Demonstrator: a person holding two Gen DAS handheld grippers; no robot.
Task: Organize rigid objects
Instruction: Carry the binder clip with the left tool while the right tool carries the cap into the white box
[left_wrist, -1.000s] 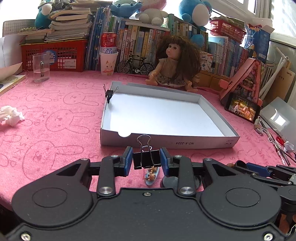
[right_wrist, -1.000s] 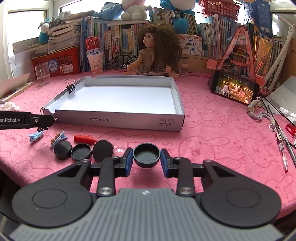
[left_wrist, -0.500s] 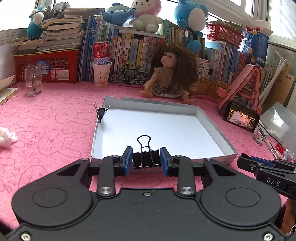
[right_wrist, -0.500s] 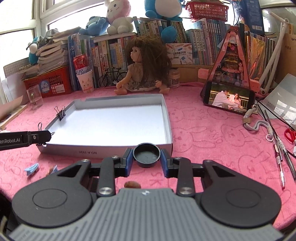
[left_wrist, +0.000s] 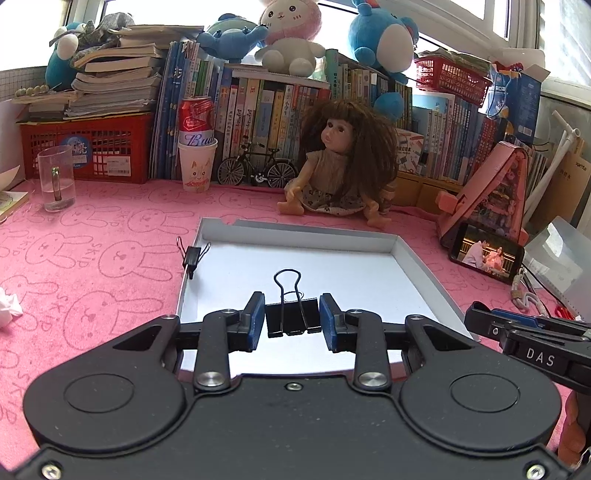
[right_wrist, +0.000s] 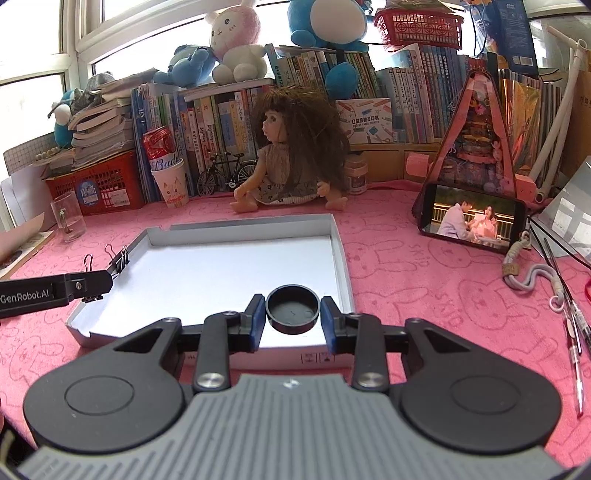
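Note:
My left gripper (left_wrist: 292, 318) is shut on a black binder clip (left_wrist: 291, 320), its wire loop pointing away from me, held above the near part of a shallow white box tray (left_wrist: 314, 233). My right gripper (right_wrist: 293, 314) is shut on a round black cap (right_wrist: 293, 308), hollow side up, above the near right corner of the same white box tray (right_wrist: 341, 258). A second binder clip (left_wrist: 192, 256) grips the tray's left wall, seen also as the small clip (right_wrist: 120, 260) in the right wrist view. The tray floor is bare.
A doll (left_wrist: 341, 162) sits behind the tray, with books, plush toys and a red crate (left_wrist: 86, 147) along the back. A glass mug (left_wrist: 57, 177) stands far left. A phone on a pink stand (right_wrist: 472, 218) and pens (right_wrist: 572, 325) lie to the right on the pink cloth.
Both grippers rose and moved forward from the table's near edge to above the tray, each still holding its object. The caps and small items on the cloth dropped out of view.

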